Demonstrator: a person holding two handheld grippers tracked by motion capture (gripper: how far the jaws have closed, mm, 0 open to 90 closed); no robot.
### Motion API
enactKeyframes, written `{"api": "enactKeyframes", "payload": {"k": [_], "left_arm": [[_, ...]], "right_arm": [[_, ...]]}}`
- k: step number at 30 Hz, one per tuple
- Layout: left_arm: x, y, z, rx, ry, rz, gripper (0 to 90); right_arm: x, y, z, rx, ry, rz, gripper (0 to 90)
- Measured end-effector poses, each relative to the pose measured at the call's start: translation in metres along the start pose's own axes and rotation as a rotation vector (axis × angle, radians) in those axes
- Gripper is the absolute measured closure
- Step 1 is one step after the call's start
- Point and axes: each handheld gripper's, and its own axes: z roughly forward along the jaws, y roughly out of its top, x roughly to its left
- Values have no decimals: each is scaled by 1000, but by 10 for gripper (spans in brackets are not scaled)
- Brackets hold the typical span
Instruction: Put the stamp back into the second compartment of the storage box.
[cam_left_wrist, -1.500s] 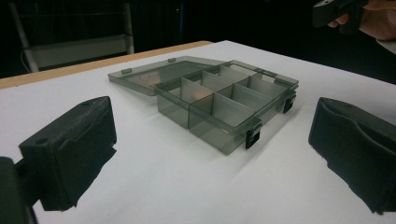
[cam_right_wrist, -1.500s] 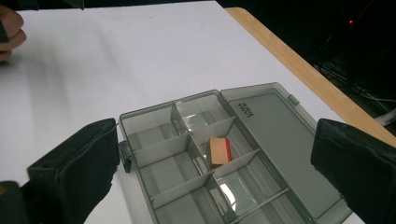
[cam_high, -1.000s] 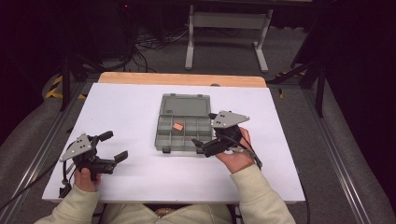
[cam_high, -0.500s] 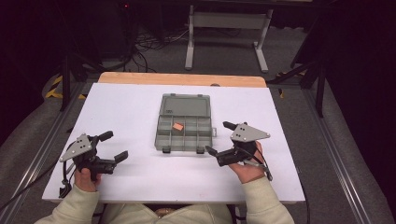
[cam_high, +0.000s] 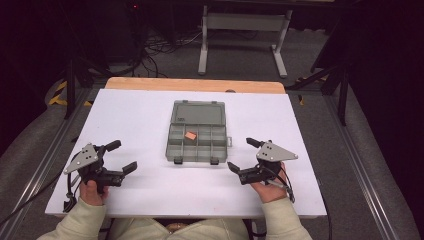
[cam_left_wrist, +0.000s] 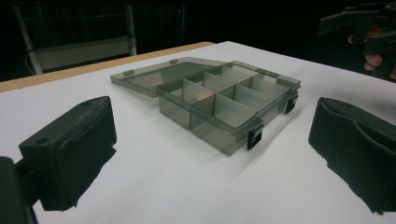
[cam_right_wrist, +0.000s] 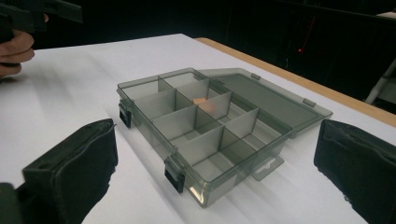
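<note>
A grey, see-through box (cam_high: 198, 134) sits open in the middle of the high view, on the white table (cam_high: 150, 120). Its lid (cam_high: 198, 112) is folded back flat toward the top of the frame, and the tray is split into small compartments. A small orange piece (cam_high: 190, 135) lies in one compartment of the row next to the lid, near the tray's middle. In the right gripper view it shows as an orange patch (cam_right_wrist: 201, 101) behind a divider. In the left gripper view a faint warm glow (cam_left_wrist: 204, 94) marks the same spot, too dim to make out more. Two dark latches (cam_high: 177, 160) sit on the tray's near edge.

The left gripper (cam_high: 121, 156) is at the lower left of the high view, held in a hand (cam_high: 91, 188) just above the table, well apart from the box. Its jaws stand wide open with nothing between them, and they point toward the box.

The right gripper (cam_high: 243, 154) is at the lower right, in the other hand (cam_high: 268, 190), near the box's right side but not touching it. Its jaws are spread wide too, and empty.

Both sleeves (cam_high: 75, 222) are pale and enter from the bottom edge.
</note>
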Motion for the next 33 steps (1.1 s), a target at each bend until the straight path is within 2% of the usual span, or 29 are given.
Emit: {"api": "enactKeyframes", "payload": {"k": [6,20,22,33], "left_arm": [[0,0,0,-1,-1,2,15],[0,-1,0,-8,-1,14,15],[0,-1,0,-9,-2,9,15],[2,-1,-1,-16,10,-5,15]], "right_arm": [[-1,-11,-2,-2,-18,18,0],[0,-39,0,19,-28,52,0],[0,-42,3,42,-28,59,0],[1,-40,1,18,-41,58,0]]}}
